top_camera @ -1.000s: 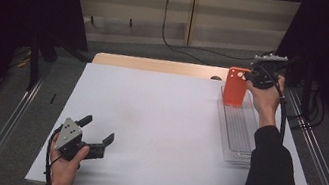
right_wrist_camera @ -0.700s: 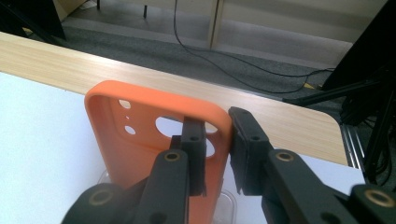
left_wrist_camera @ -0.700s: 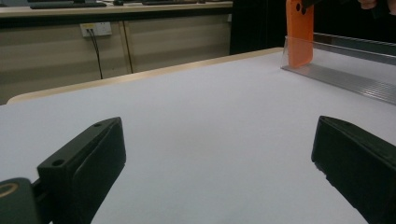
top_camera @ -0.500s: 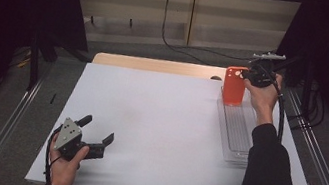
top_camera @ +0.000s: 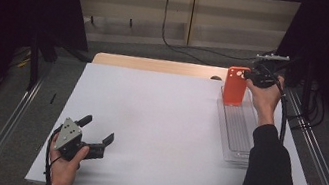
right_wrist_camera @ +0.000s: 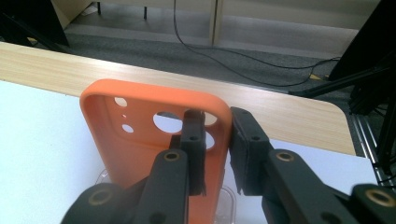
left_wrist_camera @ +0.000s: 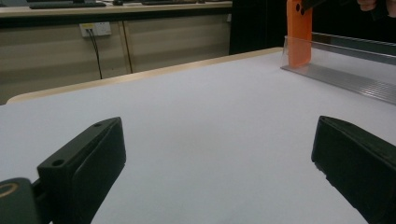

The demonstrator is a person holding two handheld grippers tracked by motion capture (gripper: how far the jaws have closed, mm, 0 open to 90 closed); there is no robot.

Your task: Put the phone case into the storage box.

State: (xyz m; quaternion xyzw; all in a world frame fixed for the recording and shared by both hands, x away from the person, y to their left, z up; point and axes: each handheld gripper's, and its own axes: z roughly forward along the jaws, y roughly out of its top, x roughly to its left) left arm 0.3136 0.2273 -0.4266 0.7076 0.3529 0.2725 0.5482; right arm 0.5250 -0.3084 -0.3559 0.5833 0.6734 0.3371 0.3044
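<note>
In the high view the right gripper (top_camera: 249, 76) sits at about two o'clock on the table, its black jaws clamped on the upper right edge of an orange soft-plastic phone case (top_camera: 235, 85) with round camera cut-outs near its top. The case stands upright, its lower end inside the far end of a long clear plastic tray (top_camera: 239, 135) with a ribbed floor, which runs along the right side of the white table sheet (top_camera: 161, 132) from roughly two to four o'clock. Whether the case rests on the tray floor or hangs just above it cannot be told.

The right gripper view shows the grip closely: one jaw lies inside the hollow of the orange case (right_wrist_camera: 154, 154), the other outside its rim, pinching the side wall between them. Behind it runs the pale wooden table edge (right_wrist_camera: 289, 114), with a dark cable on the grey floor beyond.

The left gripper (top_camera: 94, 134) lies low at about seven o'clock, held in the left hand (top_camera: 64, 167), its jaws spread wide with nothing between them; a grey three-cornered plate tops it. In the left gripper view the orange case (left_wrist_camera: 299, 32) stands at one o'clock at the end of the clear tray (left_wrist_camera: 345, 70).

No brand, label or legible writing shows on the case, tray or grippers.
</note>
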